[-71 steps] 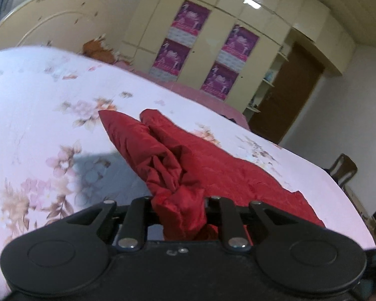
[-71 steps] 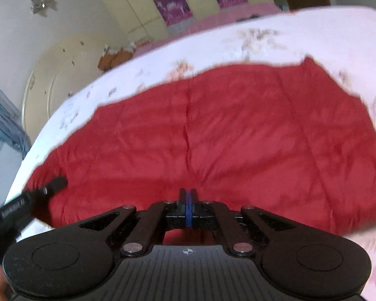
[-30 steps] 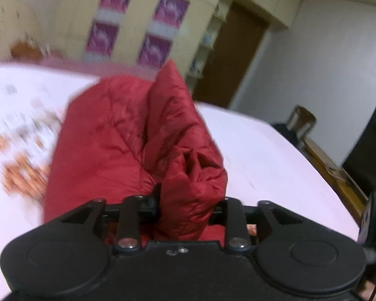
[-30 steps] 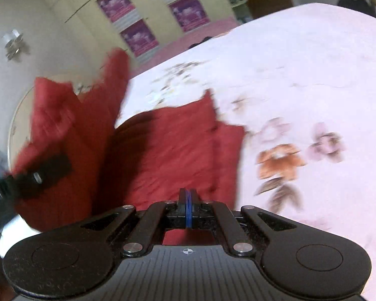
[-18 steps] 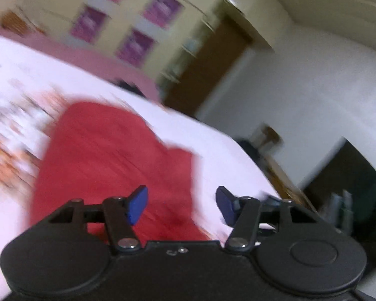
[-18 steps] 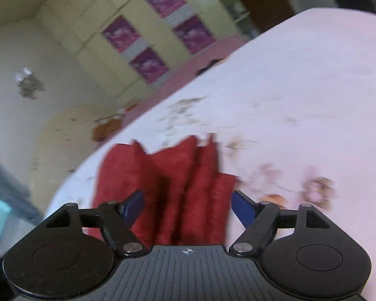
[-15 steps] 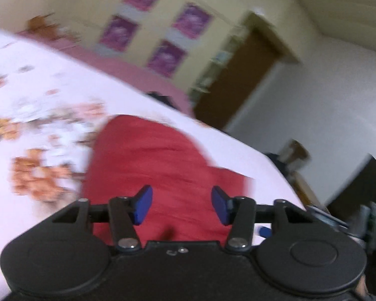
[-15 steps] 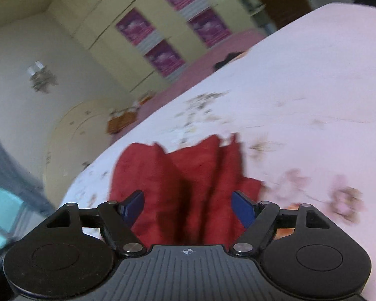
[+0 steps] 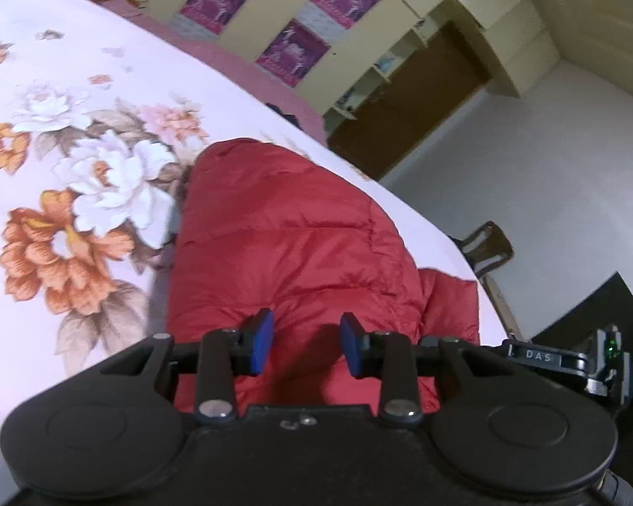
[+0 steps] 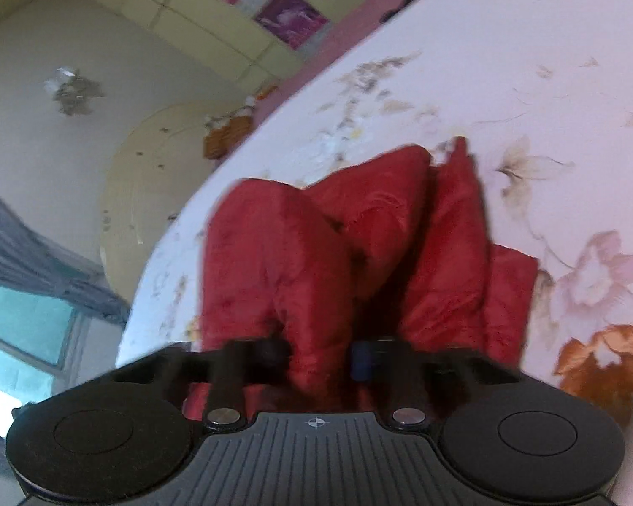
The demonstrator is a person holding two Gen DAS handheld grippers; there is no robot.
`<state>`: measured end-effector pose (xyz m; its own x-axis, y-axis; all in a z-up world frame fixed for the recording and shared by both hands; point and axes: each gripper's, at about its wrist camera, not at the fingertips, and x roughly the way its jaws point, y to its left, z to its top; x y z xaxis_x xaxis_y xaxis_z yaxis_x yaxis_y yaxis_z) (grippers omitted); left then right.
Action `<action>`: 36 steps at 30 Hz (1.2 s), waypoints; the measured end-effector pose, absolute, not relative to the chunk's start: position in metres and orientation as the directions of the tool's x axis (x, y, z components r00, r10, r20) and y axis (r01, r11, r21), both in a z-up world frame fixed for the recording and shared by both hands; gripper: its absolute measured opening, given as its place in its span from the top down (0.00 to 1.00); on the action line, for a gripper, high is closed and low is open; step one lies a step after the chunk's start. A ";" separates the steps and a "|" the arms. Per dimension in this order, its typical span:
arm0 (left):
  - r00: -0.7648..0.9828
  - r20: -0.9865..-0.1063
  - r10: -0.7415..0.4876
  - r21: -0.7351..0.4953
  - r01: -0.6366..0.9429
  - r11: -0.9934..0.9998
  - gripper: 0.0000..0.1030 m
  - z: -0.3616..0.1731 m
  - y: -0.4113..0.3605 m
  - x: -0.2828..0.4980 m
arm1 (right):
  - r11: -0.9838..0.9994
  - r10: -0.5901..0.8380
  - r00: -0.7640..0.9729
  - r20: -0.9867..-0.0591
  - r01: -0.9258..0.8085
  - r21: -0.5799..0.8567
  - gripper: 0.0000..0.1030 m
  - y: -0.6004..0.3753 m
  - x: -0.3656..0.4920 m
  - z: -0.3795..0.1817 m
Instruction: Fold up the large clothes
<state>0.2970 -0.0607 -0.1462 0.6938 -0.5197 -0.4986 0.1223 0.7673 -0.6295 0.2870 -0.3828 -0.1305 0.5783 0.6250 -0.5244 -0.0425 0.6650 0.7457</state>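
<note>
A red quilted jacket [image 9: 282, 244] lies folded into a thick bundle on the floral bedsheet [image 9: 63, 160]. In the right wrist view the jacket [image 10: 337, 253] shows several stacked layers and puffed folds. My left gripper [image 9: 306, 343] is open, its blue pads just above the near edge of the jacket, holding nothing. My right gripper [image 10: 320, 358] is open and blurred, with a fold of the jacket between its jaws but not clamped. The right gripper's body [image 9: 569, 356] shows at the right edge of the left wrist view.
The bed edge runs past the jacket's far side. A wooden chair [image 9: 485, 248] stands beside the bed, with a brown door [image 9: 405, 114] and cream wardrobes with purple posters [image 9: 295, 50] behind. A curved headboard [image 10: 160, 185] and a window [image 10: 21, 329] are on the other side.
Both grippers let go of the jacket after carrying its side over into a fold. It now lies folded on the bed, and both grippers have dropped closer to it with jaws open.
</note>
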 end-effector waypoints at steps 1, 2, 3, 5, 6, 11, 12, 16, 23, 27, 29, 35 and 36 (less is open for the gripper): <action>0.691 -0.488 -0.533 -0.627 0.147 0.765 0.68 -0.144 -0.064 0.297 | 0.681 0.612 0.597 -0.519 -0.063 0.730 0.85 -0.383 0.281 -0.123; 0.688 -0.484 -0.541 -0.618 0.168 0.768 0.68 -0.142 -0.070 0.296 | 0.696 0.600 0.616 -0.510 -0.088 0.713 0.85 -0.383 0.274 -0.117; 0.682 -0.490 -0.543 -0.600 0.189 0.778 0.68 -0.140 -0.076 0.296 | 0.712 0.588 0.635 -0.501 -0.113 0.693 0.85 -0.384 0.265 -0.111; 0.674 -0.503 -0.541 -0.565 0.218 0.796 0.68 -0.139 -0.090 0.296 | 0.738 0.567 0.661 -0.493 -0.141 0.659 0.85 -0.387 0.249 -0.106; 0.668 -0.511 -0.541 -0.551 0.228 0.803 0.68 -0.140 -0.096 0.298 | 0.745 0.560 0.669 -0.490 -0.148 0.650 0.85 -0.388 0.244 -0.106; 0.642 -0.567 -0.516 -0.489 0.242 0.838 0.68 -0.146 -0.121 0.300 | 0.745 0.526 0.664 -0.532 -0.058 0.664 0.84 -0.402 0.235 -0.145; 0.637 -0.577 -0.511 -0.481 0.241 0.843 0.68 -0.147 -0.125 0.300 | 0.722 0.532 0.658 -0.533 -0.024 0.692 0.84 -0.407 0.236 -0.159; 0.632 -0.622 -0.463 -0.412 0.239 0.879 0.68 -0.151 -0.139 0.302 | 0.645 0.557 0.659 -0.506 0.040 0.763 0.84 -0.416 0.238 -0.187; 0.648 -0.656 -0.387 -0.318 0.228 0.920 0.67 -0.135 -0.149 0.292 | 0.740 0.471 0.675 -0.568 0.048 0.671 0.60 -0.421 0.234 -0.153; 0.679 -0.643 -0.355 -0.293 0.210 0.933 0.67 -0.121 -0.145 0.281 | 0.825 0.364 0.758 -0.541 0.007 0.565 0.61 -0.430 0.212 -0.121; 0.695 -0.635 -0.338 -0.275 0.206 0.939 0.67 -0.116 -0.145 0.281 | 0.866 0.358 0.778 -0.516 -0.069 0.496 0.77 -0.421 0.209 -0.104; 0.703 -0.637 -0.316 -0.235 0.214 0.948 0.67 -0.115 -0.152 0.310 | 0.940 0.334 0.756 -0.563 -0.228 0.253 0.84 -0.375 0.231 -0.103; 0.700 -0.641 -0.314 -0.231 0.214 0.949 0.67 -0.117 -0.151 0.320 | 0.946 0.320 0.751 -0.577 -0.222 0.236 0.84 -0.373 0.237 -0.108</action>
<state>0.3205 -0.1511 -0.1167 0.7001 -0.3142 -0.6412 0.2144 0.9491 -0.2309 0.2369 -0.3729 -0.1079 0.7513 0.3205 -0.5769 -0.2222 0.9460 0.2361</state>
